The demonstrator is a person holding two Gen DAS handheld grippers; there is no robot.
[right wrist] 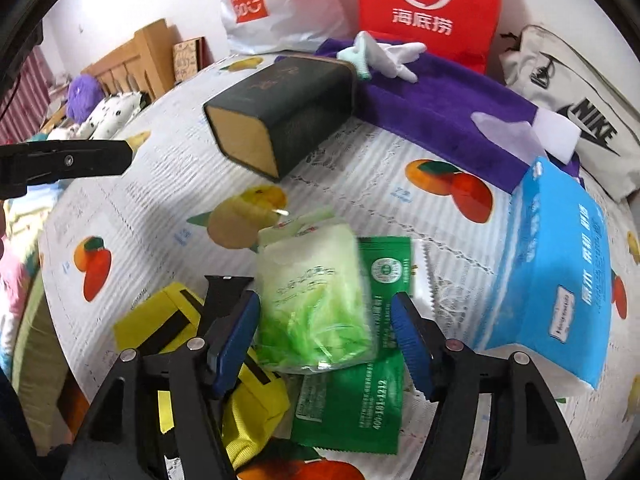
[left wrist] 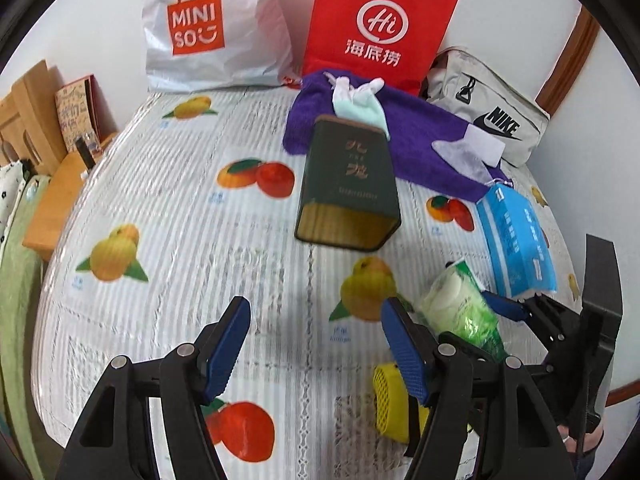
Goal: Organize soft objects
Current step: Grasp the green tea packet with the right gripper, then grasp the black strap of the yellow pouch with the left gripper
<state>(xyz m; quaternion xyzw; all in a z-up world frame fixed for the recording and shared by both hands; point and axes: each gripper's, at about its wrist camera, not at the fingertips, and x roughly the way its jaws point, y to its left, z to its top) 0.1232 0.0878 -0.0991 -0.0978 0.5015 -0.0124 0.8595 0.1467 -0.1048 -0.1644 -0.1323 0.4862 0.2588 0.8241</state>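
Note:
In the right wrist view my right gripper (right wrist: 324, 312) stands open around a pale green translucent packet (right wrist: 312, 292); the right pad is clear of it. The packet rests on a dark green sachet (right wrist: 352, 400), beside a yellow pouch (right wrist: 160, 320) and a blue tissue pack (right wrist: 556, 272). My left gripper (left wrist: 316, 320) hangs open over the fruit-print cloth (left wrist: 180, 200) with nothing between its fingers. Just right of it lies the same packet (left wrist: 460, 304). Farther back, a dark green tin (left wrist: 348, 184) lies on its side against a purple towel (left wrist: 424, 140) with white and mint cloth pieces (left wrist: 356, 100) on top.
A white Miniso bag (left wrist: 208, 28), a red paper bag (left wrist: 380, 24) and a grey Nike bag (left wrist: 488, 116) line the back wall. Wooden furniture (left wrist: 52, 184) stands off the table's left edge. The yellow pouch (left wrist: 390, 404) lies under my left gripper's right finger.

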